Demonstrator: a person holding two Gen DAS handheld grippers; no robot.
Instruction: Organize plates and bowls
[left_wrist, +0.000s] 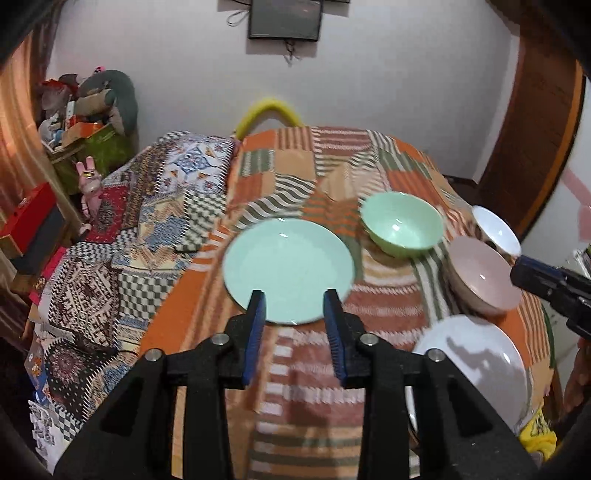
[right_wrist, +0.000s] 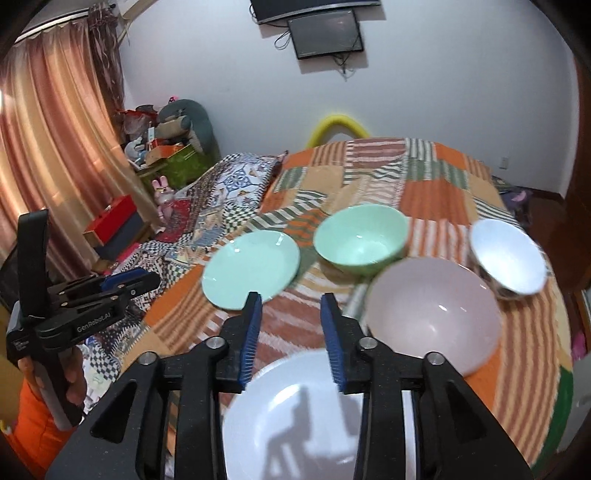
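Note:
On the striped orange bedspread (left_wrist: 303, 369) lie a mint plate (left_wrist: 288, 269) (right_wrist: 251, 273), a green bowl (left_wrist: 402, 223) (right_wrist: 360, 243), a pink bowl (left_wrist: 484, 273) (right_wrist: 432, 314), a small white bowl (left_wrist: 496, 229) (right_wrist: 508, 254) and a white plate (left_wrist: 476, 362) (right_wrist: 295, 417). My left gripper (left_wrist: 295, 299) hovers over the mint plate's near rim, open, nothing between its blue pads. My right gripper (right_wrist: 291, 299) hangs above the white plate, open and empty. Each gripper shows at the edge of the other's view: the right one (left_wrist: 554, 284), the left one (right_wrist: 122, 284).
A patterned quilt (left_wrist: 140, 229) covers the bed's left half. Boxes, toys and a pink rabbit figure (left_wrist: 88, 184) crowd the left corner by the curtain (right_wrist: 55, 147). A yellow foam hoop (left_wrist: 269, 110) stands behind the bed, a screen (right_wrist: 325, 33) hangs on the wall, a wooden door frame (left_wrist: 532, 129) stands right.

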